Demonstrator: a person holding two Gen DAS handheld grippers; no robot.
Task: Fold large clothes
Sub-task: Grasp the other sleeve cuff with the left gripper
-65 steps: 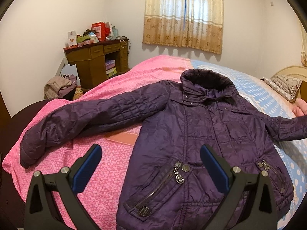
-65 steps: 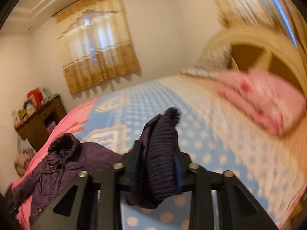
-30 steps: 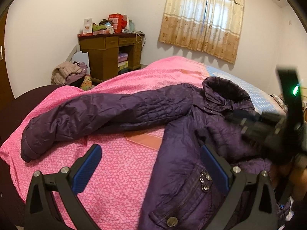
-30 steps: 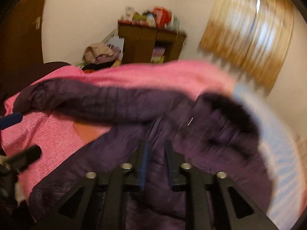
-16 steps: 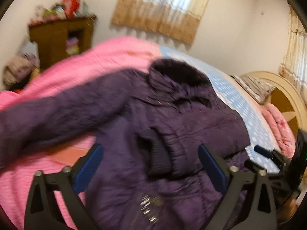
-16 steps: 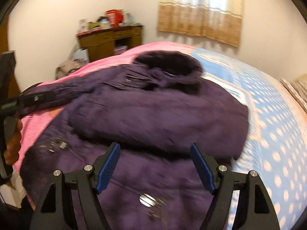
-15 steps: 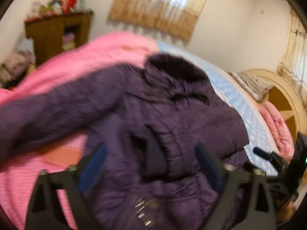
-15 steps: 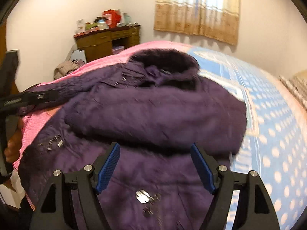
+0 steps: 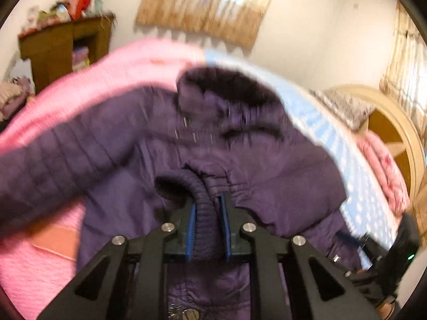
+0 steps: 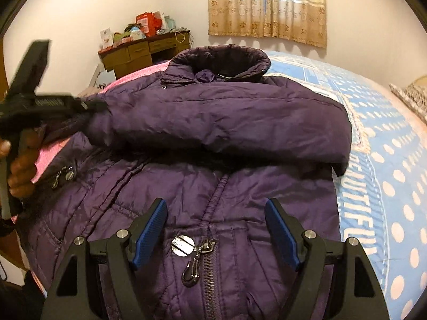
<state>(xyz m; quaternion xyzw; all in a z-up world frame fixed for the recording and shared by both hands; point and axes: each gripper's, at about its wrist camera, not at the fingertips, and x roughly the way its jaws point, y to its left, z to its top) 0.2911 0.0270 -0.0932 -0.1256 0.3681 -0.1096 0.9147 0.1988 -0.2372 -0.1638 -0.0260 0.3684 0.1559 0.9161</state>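
Purple quilted jacket (image 10: pixel 213 122) sprawls on the bed (image 10: pixel 387 133) under both grippers: soft, bulky, slippery. Left gripper (image 9: pixel 207 229) is closing on its ribbed cuff (image 9: pixel 205 213), a sound hold; right gripper (image 10: pixel 216 232) hovers wide, empty.

Bed (image 10: pixel 379 138) carries everything; its cover is pink (image 9: pixel 53 261) on left part and light blue with white dots (image 10: pixel 400 213) on right part. Purple jacket (image 10: pixel 240 186) lies directly on bed, front up, zipper closed, collar toward curtain wall; it covers border between pink and blue. One sleeve (image 10: pixel 226 117) lies folded across chest. Other sleeve (image 9: pixel 53 165) stretches out over pink part. Folded pink blanket (image 9: pixel 384 170) and patterned pillow (image 9: pixel 344 106) lie near wooden headboard (image 9: pixel 400 122).
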